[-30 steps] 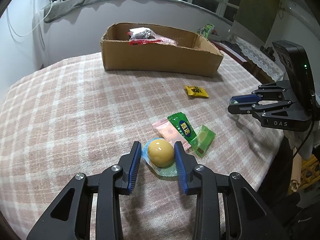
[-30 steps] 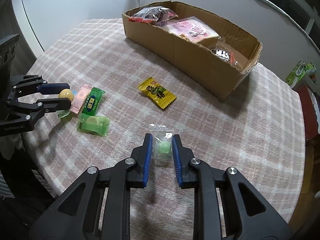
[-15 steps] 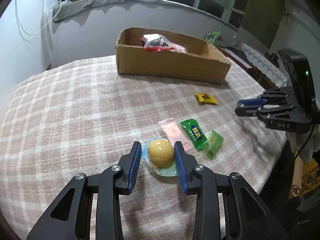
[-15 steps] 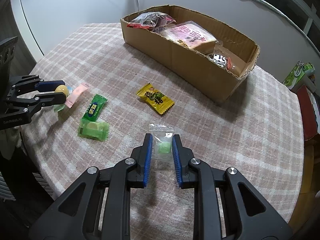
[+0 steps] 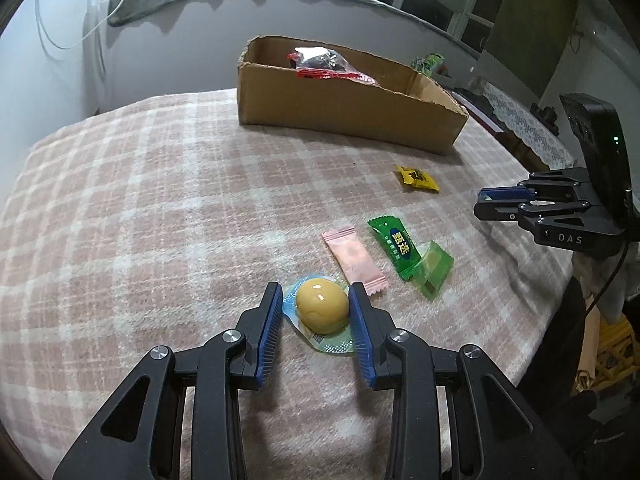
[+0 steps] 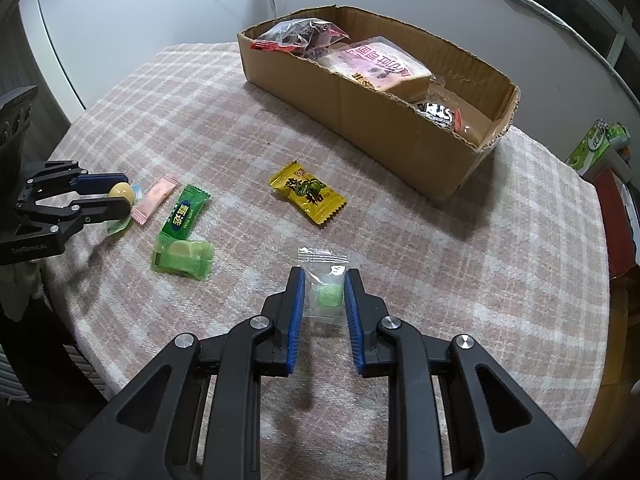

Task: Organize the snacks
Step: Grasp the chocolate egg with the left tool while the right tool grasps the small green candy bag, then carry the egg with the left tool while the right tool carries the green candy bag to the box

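My left gripper [image 5: 316, 300] is shut on a yellow ball snack in a clear blue-green wrapper [image 5: 322, 307], held just above the checked tablecloth; it also shows in the right wrist view [image 6: 120, 191]. My right gripper [image 6: 324, 284] is shut on a clear packet with a green candy [image 6: 327, 295]. On the cloth lie a pink sachet [image 5: 354, 261], a dark green packet [image 5: 394, 246], a light green packet [image 5: 432, 270] and a yellow packet [image 6: 306, 193]. The cardboard box [image 6: 384, 120] at the back holds several snack bags.
The table edge runs close to both grippers, at the right in the left wrist view [image 5: 560, 280]. A wall and a window sill stand behind the box. Green boxes [image 6: 596, 144] sit off the table at the far right.
My left gripper has lifted and pulled back with the yellow ball snack, away from the pink and green packets. My right gripper has risen slightly with the green candy packet.
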`<state>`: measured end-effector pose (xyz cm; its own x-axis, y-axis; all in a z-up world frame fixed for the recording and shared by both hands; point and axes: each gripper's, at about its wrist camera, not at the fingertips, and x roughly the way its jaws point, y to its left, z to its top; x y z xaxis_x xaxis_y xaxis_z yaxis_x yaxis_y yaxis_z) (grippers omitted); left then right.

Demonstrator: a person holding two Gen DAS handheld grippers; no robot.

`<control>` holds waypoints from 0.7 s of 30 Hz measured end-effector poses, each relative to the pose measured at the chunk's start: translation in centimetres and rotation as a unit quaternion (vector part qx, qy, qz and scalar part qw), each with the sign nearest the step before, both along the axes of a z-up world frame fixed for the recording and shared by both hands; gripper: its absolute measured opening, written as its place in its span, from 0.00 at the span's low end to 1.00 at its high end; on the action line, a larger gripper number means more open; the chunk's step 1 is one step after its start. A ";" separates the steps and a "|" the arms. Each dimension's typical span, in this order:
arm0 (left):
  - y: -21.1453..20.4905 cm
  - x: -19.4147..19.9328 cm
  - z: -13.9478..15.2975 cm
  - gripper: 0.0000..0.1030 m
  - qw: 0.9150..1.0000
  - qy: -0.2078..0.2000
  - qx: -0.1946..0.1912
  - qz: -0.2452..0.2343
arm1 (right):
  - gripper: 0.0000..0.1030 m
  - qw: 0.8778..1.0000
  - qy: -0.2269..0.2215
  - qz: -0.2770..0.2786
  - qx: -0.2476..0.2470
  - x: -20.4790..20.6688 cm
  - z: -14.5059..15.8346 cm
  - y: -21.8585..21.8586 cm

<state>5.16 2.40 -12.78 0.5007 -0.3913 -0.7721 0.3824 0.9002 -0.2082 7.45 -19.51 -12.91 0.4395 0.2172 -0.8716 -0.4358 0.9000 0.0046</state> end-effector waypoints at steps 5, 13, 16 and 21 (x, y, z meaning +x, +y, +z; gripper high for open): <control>0.6 0.1 0.3 0.31 1.000 -0.001 -0.005 0.014 | 0.20 1.000 -0.003 0.002 0.002 0.0 0.2 0.1; 1.3 0.8 2.5 0.31 0.999 -0.022 -0.027 0.034 | 0.20 1.000 -0.018 0.001 0.008 0.4 1.4 0.1; 1.2 1.6 3.7 0.31 0.998 -0.033 -0.035 0.040 | 0.20 1.000 -0.026 -0.003 0.013 0.9 2.1 0.0; 0.2 3.4 5.8 0.31 0.996 -0.068 -0.021 0.057 | 0.20 0.999 -0.042 -0.008 0.019 2.0 3.5 -0.3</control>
<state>8.53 2.60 -7.00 0.6419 -0.3566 -0.6788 0.3061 0.9309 -0.1995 9.46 -19.81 -9.39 0.5142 0.2429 -0.8226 -0.4223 0.9065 0.0037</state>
